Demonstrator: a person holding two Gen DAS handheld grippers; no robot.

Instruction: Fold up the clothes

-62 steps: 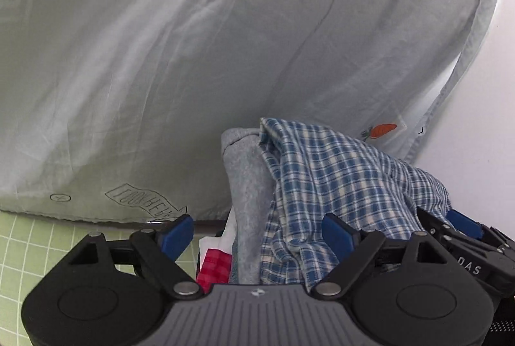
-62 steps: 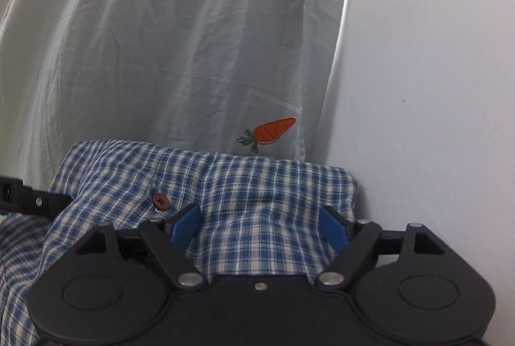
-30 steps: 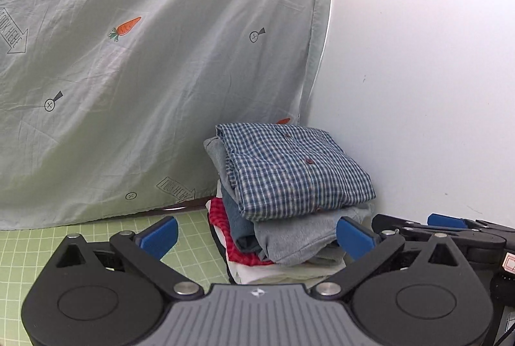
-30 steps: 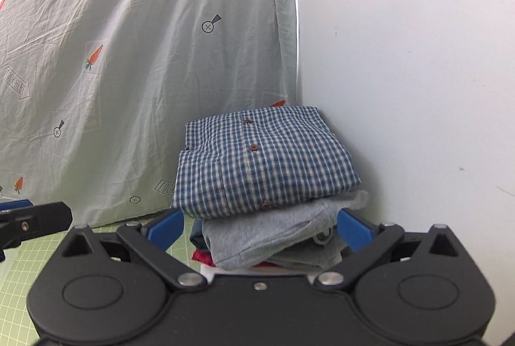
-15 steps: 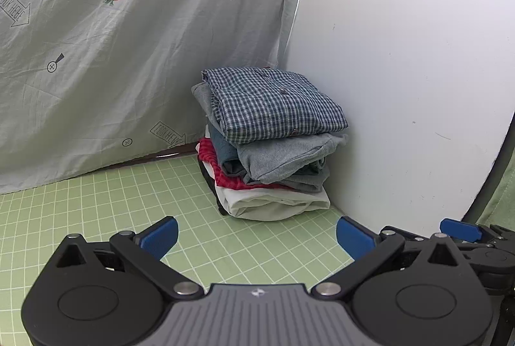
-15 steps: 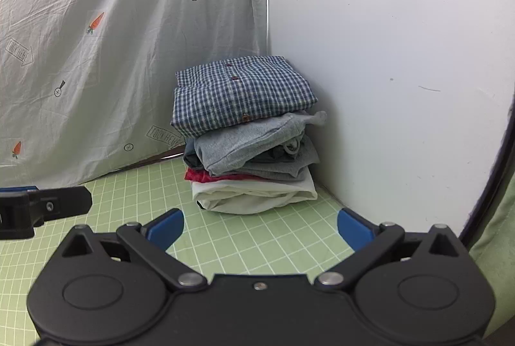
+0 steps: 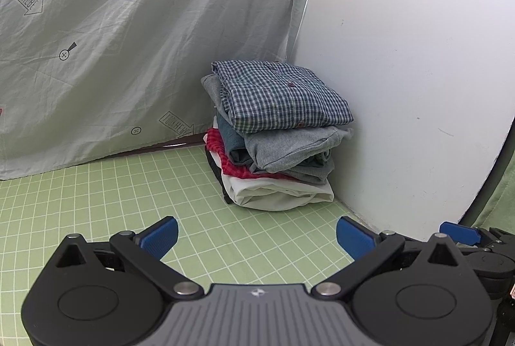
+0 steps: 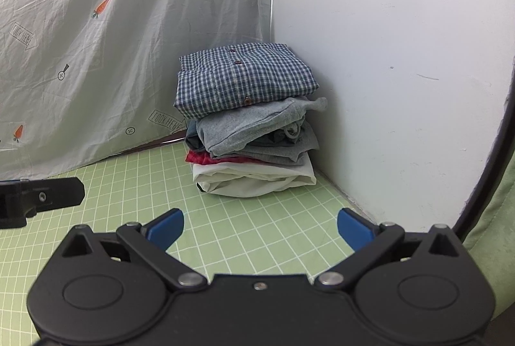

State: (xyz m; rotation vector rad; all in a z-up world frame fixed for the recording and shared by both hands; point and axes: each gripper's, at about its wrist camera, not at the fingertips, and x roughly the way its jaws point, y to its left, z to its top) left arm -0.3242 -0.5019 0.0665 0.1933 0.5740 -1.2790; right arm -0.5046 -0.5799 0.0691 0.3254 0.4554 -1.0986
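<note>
You are looking at a pale grey sheet [image 7: 128, 40] hanging across the back, printed with carrots and arrows, and meeting a white wall [image 7: 402, 56] at the corner. Below them a green gridded mat [image 7: 112, 201] is covering the work surface.

The stack of folded clothes [image 7: 276, 136] is sitting on the mat, pushed right into that corner, touching or nearly touching the wall. A blue checked shirt [image 7: 283, 94] is lying on top, a grey garment [image 7: 289, 146] is resting under it, then a thin red layer [image 7: 225, 159], and a white piece [image 7: 280, 191] is lying at the bottom against the mat. A darker blue-grey fold is showing between the grey and the red; what it is cannot be told.

From the right wrist view you are seeing the stack's right end, where the grey garment's bunched edge [image 8: 309, 107] is sticking out towards the wall; the left wrist view is showing the left ends of the folds instead. Only the right wrist view is showing a soft green surface [image 8: 489, 217] at the far right edge.

Your left gripper [image 7: 257, 237] is hovering over the mat, well apart from the stack, its blue pads spread wide and holding nothing. Your right gripper [image 8: 260, 226] is hovering likewise, spread wide and empty. Each gripper is showing at the other view's edge.
</note>
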